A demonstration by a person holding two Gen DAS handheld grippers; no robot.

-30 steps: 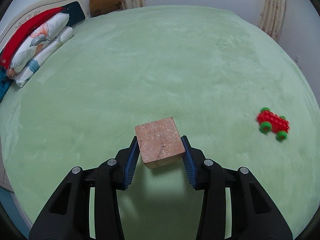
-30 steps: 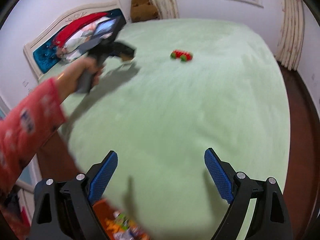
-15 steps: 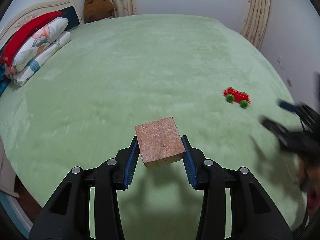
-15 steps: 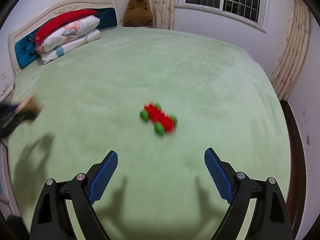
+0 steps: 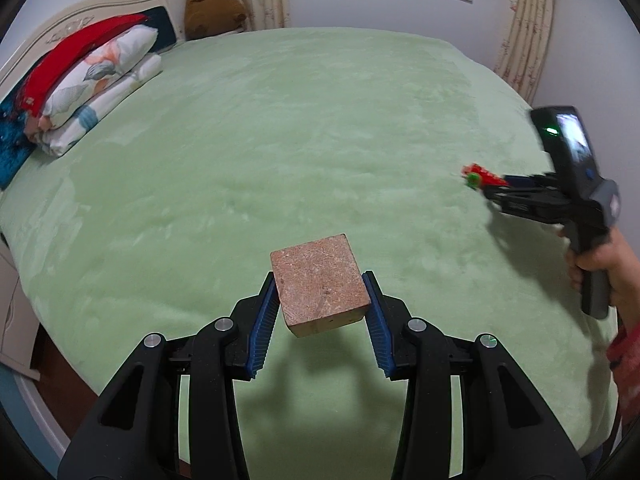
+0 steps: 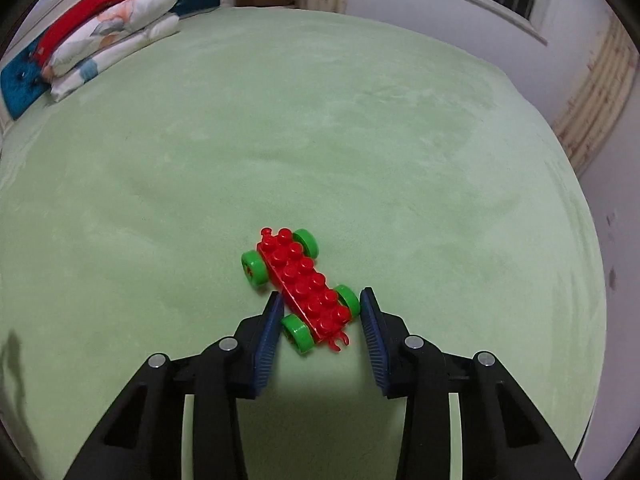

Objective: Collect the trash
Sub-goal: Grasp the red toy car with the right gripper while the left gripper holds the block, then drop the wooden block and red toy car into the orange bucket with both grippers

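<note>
My left gripper (image 5: 320, 300) is shut on a brown stone-like block (image 5: 319, 285) and holds it above the green bed cover. A red toy brick car with green wheels (image 6: 299, 287) lies on the cover in the right wrist view. My right gripper (image 6: 320, 312) has its jaws around the car's near end, close to the near wheels; a small gap shows on the left side. In the left wrist view the right gripper (image 5: 496, 186) is at the right, by the toy car (image 5: 478, 175).
The green bed cover (image 5: 304, 128) fills both views. Stacked pillows (image 5: 92, 80) and a red blanket lie by the headboard at the left. A brown plush toy (image 5: 212, 0) sits in the far corner. Curtains (image 5: 524, 20) and wall stand at the right.
My right gripper has moved down to the toy car and its jaws have narrowed around the car's near end. My left gripper still holds the block and has tilted up slightly.
</note>
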